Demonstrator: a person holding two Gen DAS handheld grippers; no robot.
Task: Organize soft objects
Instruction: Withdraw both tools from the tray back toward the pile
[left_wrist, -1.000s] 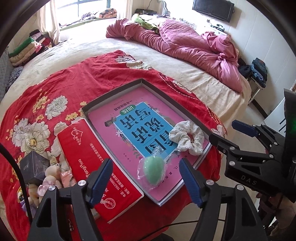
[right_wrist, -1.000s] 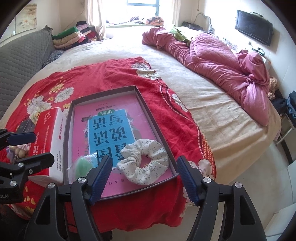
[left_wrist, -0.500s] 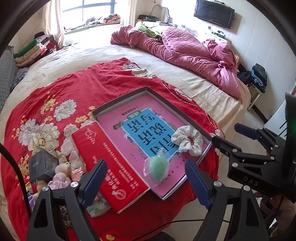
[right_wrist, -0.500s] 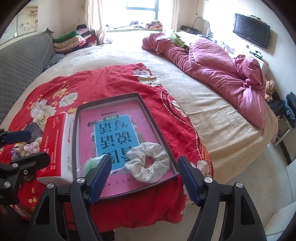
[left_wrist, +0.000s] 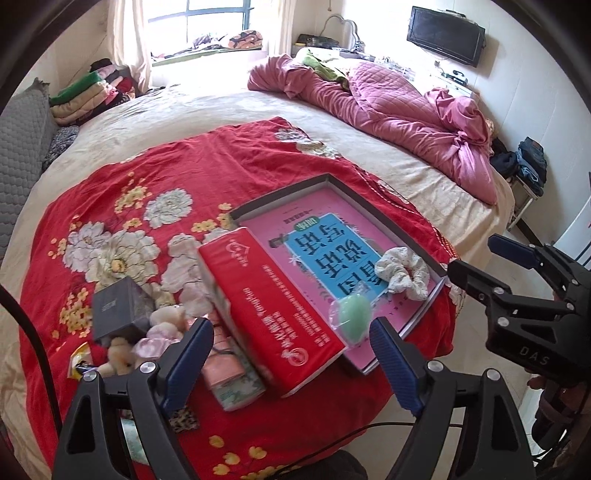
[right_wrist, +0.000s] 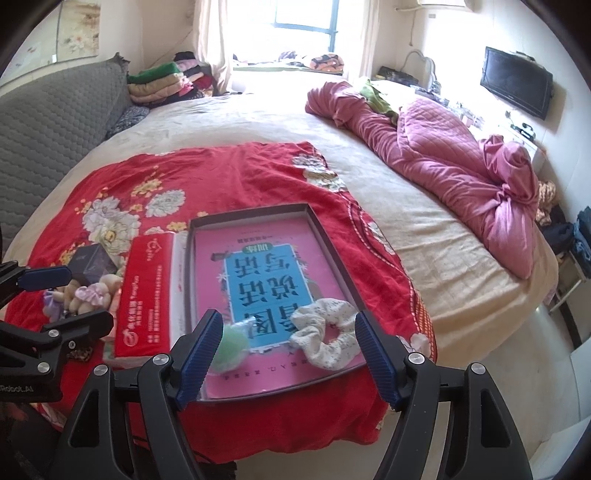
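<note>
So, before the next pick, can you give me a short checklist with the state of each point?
1. Left gripper empty, jaws open: ok.
2. Right gripper empty, jaws open: ok.
3. Scrunchie inside the tray: ok.
4. Green sponge inside the tray: ok.
5. Plush toys in the tray: not ok, they lie on the red blanket.
6. Path to the toys free: cannot tell, a tissue pack lies beside them.

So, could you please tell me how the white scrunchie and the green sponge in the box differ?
The scrunchie is a ruffled white fabric ring with small dots and an open hole; the sponge is a smooth, solid, pale green egg shape. The sponge sits in a clear wrapper, the scrunchie is bare. The scrunchie lies toward the box's right side in the right wrist view, the sponge toward its left. Both rest on the pink book near the box's front edge.
</note>
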